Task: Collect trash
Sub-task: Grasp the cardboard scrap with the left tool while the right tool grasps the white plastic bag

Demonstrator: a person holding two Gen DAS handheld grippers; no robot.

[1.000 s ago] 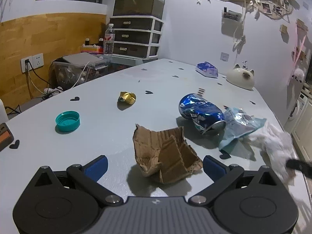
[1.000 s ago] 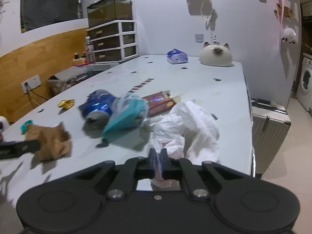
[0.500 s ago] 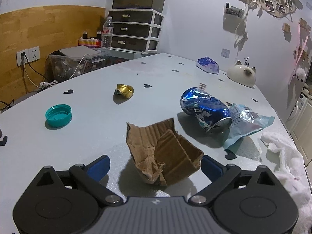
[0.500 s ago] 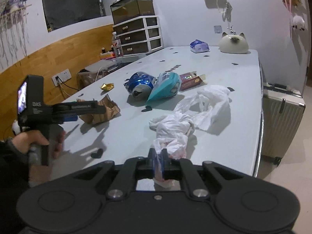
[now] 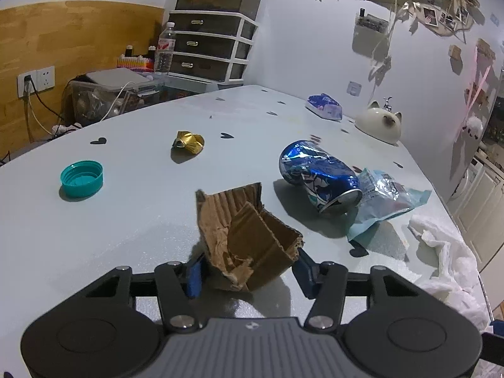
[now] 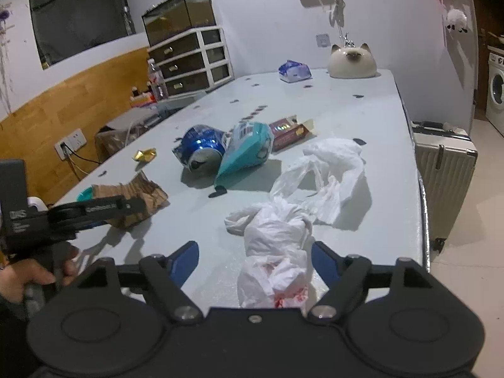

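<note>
Trouble, as we judge it, starts with the biggest piece: the white plastic bag (image 6: 302, 217) sprawls slack across the table (image 6: 362, 116) near its right edge, one end trailing toward us, so it could slide off or collapse shut when we need its mouth open. Next is the torn cardboard (image 5: 249, 236), a soft, ragged, half-folded scrap; we think it could buckle or rip under the squeeze and drop on the lift. Behind it the crushed blue can (image 5: 318, 174) lies touching the teal foil pouch (image 5: 387, 201), so dragging one may shift the other. The teal cap (image 5: 82, 179) and gold wrapper (image 5: 188, 141) sit well apart, easy to overlook. Our left gripper (image 5: 249, 271) has just been closing, its blue pads now against both sides of the cardboard, gripping it at roughly half spread. Our right gripper (image 6: 255, 261) has just been opening; its jaws stand wide with the bag's bunched end lying between them, neither pad pressing it, so it holds nothing.
</note>
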